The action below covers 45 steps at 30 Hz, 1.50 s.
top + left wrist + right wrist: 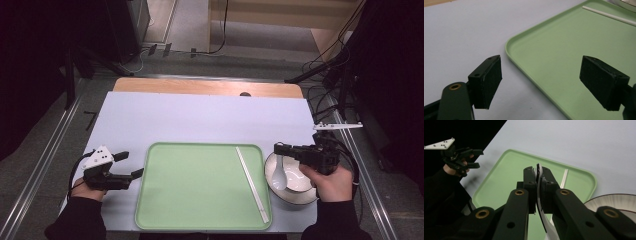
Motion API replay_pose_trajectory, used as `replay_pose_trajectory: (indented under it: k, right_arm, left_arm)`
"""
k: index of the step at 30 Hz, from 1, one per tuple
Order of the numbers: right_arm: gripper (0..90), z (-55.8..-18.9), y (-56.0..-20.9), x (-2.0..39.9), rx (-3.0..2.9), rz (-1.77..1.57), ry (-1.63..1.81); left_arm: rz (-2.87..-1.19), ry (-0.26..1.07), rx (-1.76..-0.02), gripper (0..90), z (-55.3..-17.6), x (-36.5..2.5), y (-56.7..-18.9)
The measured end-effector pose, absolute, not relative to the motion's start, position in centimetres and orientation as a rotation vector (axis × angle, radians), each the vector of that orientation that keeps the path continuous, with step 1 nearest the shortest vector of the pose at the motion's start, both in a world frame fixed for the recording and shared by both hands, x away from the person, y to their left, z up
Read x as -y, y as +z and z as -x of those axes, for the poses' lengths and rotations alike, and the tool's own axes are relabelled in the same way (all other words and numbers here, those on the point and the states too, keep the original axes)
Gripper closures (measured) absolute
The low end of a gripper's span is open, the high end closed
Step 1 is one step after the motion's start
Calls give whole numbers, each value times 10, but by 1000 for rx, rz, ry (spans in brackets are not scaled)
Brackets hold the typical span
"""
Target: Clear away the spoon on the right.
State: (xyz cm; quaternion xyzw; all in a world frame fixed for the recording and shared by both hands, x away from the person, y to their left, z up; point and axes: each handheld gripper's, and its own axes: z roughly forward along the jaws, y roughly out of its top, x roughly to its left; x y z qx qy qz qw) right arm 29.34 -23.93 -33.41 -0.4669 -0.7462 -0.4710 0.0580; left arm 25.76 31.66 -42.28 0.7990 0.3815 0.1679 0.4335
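Right gripper [278, 148], at lower right of the high view, is clamped on the white spoon [279, 172] handle; the spoon bowl hangs below over the bowl [305, 192]. Left gripper [131, 165], lower left, stands wide open beside the green tray [200, 200].

We see the tray [200, 185] bare over its left and middle, so a gripper can pass there freely; only the chopsticks [252, 182] lie slanted along its right side, near the rim. The table [200, 117] beyond the tray lies open from edge to edge. To the right, the bowl [292, 192] sits just beside the tray, leaving hardly any gap, and the spoon [279, 175] hangs over it. Left of the tray, the left gripper [127, 165] takes up the narrow strip.
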Motion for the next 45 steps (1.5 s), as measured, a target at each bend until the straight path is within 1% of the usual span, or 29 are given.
replay_pose_trajectory:
  k: [29,45]
  right_arm:
    - [860,-289,-368,188,2304,1304,-1291]
    - [859,-279,-386,171,2303,1262,-1236]
  left_arm:
    - [-1990,417,-950,181,-258,-317,-423]
    - [-1988,416,-952,180,-257,-317,-423]
